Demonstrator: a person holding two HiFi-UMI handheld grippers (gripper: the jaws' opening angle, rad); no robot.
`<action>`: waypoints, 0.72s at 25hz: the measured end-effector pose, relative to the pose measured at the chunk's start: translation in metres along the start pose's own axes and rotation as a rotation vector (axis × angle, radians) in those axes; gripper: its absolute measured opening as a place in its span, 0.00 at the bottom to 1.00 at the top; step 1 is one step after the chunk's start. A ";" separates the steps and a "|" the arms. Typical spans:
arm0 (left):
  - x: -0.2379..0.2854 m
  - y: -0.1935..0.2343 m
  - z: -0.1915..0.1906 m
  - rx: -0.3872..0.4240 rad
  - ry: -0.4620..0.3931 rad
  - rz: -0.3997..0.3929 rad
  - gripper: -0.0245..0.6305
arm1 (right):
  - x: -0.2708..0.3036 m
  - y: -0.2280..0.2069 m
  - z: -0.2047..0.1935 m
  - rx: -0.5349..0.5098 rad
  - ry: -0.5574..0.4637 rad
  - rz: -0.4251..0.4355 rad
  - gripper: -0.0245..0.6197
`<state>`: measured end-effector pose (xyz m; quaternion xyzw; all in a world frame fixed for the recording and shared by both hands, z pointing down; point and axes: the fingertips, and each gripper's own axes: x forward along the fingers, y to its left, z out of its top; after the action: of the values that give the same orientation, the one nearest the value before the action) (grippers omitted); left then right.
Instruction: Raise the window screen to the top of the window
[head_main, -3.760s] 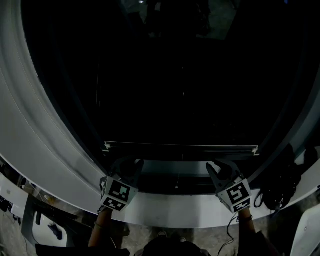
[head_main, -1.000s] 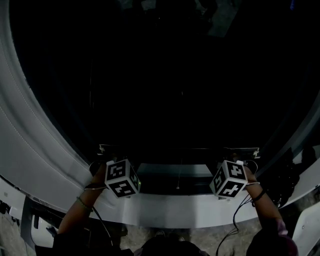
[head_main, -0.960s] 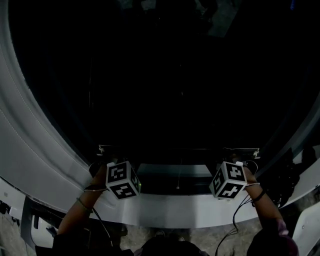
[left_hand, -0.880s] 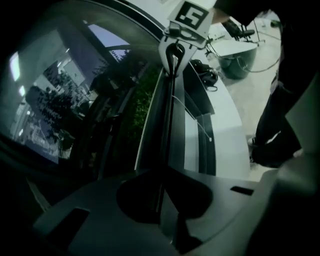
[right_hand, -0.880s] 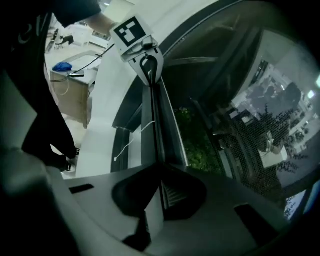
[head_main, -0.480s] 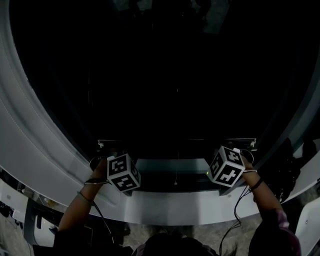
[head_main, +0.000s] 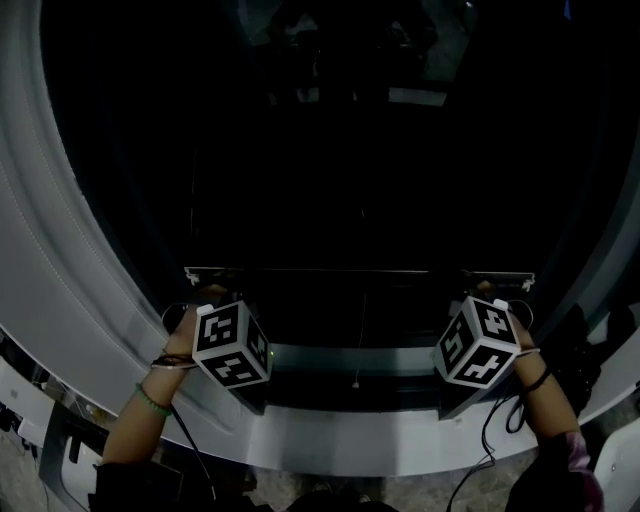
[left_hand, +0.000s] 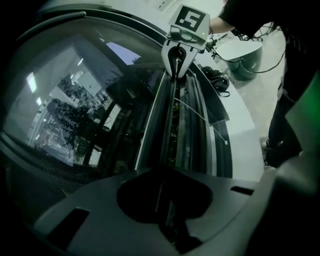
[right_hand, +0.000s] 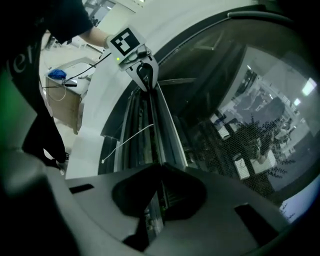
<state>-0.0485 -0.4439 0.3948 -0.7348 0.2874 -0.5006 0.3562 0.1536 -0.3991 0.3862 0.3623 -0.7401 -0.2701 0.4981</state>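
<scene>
The window screen's bottom bar (head_main: 360, 271) runs level across the dark window, a little above the lower frame. My left gripper (head_main: 212, 292) is shut on the bar's left end, and my right gripper (head_main: 492, 292) is shut on its right end. In the left gripper view the bar (left_hand: 169, 115) runs from my left gripper (left_hand: 162, 200) straight to the right gripper (left_hand: 176, 67). The right gripper view mirrors this: the bar (right_hand: 161, 125) leads from my right gripper (right_hand: 157, 200) to the left gripper (right_hand: 145, 75). Dark mesh (right_hand: 230, 145) hangs above the bar.
A white curved window frame (head_main: 60, 300) wraps the opening, with a white sill (head_main: 350, 440) below. A thin pull cord (head_main: 355, 375) dangles over the sill. A black bag (head_main: 575, 345) lies at the sill's right. A person's legs (left_hand: 285, 125) stand beside the sill.
Both grippers, open below the bar 3.8 s ago, now hold its ends. Over the last second the bar and both grippers have moved up from the lower frame.
</scene>
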 end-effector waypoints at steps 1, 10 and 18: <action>-0.003 0.005 0.001 -0.002 -0.007 0.014 0.08 | -0.004 -0.004 0.002 -0.005 -0.008 -0.014 0.08; -0.050 0.085 0.025 -0.051 -0.117 0.161 0.09 | -0.054 -0.079 0.034 0.014 -0.108 -0.161 0.08; -0.110 0.172 0.044 -0.021 -0.152 0.330 0.10 | -0.113 -0.158 0.079 -0.018 -0.145 -0.342 0.09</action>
<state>-0.0556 -0.4476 0.1859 -0.7169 0.3819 -0.3753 0.4464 0.1498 -0.3980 0.1769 0.4580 -0.6990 -0.3831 0.3936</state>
